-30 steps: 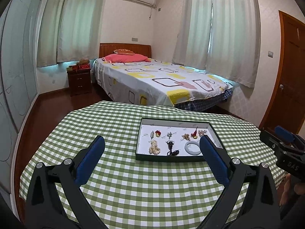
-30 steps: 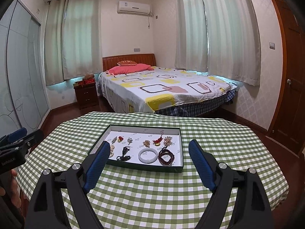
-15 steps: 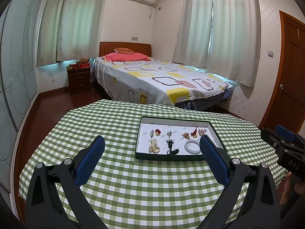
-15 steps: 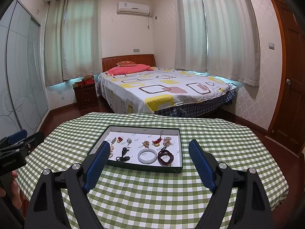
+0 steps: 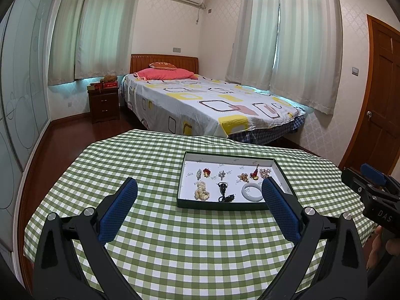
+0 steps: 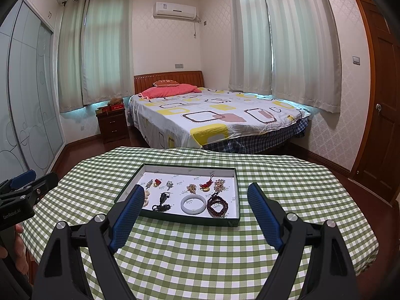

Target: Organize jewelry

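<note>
A dark green tray (image 5: 225, 206) (image 6: 175, 218) with a white lining sits on the checked table and holds several jewelry pieces. Among them are a white bangle (image 5: 252, 192) (image 6: 193, 204), a dark bead bracelet (image 6: 218, 205), a black pendant (image 5: 223, 192) (image 6: 163, 201), a pale bead cluster (image 5: 201, 190) and a red charm (image 5: 255, 174) (image 6: 206, 186). My left gripper (image 5: 198, 191) is open and empty, held above the table short of the tray. My right gripper (image 6: 196, 193) is open and empty, also short of the tray. Each gripper shows at the edge of the other's view.
The round table has a green-and-white checked cloth (image 5: 175, 237) (image 6: 200, 257). Behind it stand a bed (image 5: 207, 105), a dark nightstand (image 5: 103, 102), curtained windows and a wooden door (image 6: 382, 115) at the right.
Both views have shifted slightly; the tray sits a little lower and nearer in each. Both grippers stay open and empty.
</note>
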The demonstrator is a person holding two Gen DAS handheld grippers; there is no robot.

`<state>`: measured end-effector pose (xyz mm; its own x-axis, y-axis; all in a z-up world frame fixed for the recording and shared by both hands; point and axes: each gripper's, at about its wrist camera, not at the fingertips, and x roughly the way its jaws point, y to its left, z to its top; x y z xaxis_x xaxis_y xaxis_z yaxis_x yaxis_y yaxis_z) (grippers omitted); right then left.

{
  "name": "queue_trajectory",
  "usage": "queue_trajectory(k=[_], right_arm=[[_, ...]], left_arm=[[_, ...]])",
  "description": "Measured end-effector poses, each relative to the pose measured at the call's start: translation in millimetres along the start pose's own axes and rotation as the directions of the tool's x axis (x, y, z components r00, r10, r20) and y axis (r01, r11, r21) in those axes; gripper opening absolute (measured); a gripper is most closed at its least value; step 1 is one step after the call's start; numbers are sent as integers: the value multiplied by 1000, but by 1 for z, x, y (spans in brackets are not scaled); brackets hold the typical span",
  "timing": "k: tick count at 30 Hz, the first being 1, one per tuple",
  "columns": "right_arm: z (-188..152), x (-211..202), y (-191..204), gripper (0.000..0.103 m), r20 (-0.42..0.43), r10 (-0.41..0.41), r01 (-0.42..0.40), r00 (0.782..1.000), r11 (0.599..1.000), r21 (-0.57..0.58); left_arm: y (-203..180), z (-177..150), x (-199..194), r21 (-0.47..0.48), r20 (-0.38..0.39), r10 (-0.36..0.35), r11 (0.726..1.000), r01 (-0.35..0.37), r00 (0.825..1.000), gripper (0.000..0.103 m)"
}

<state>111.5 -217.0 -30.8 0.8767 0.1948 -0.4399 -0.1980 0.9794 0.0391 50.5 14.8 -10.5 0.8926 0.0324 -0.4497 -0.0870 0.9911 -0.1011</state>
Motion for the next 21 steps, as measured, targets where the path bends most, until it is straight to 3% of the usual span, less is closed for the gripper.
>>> queue_trajectory(k=[21], right_arm=[[0,0,-1,82,0,1,-1,1000,1000,-1]], left_arm=[[-4,-1,-1,10,6,13,1000,-13,1000,97]])
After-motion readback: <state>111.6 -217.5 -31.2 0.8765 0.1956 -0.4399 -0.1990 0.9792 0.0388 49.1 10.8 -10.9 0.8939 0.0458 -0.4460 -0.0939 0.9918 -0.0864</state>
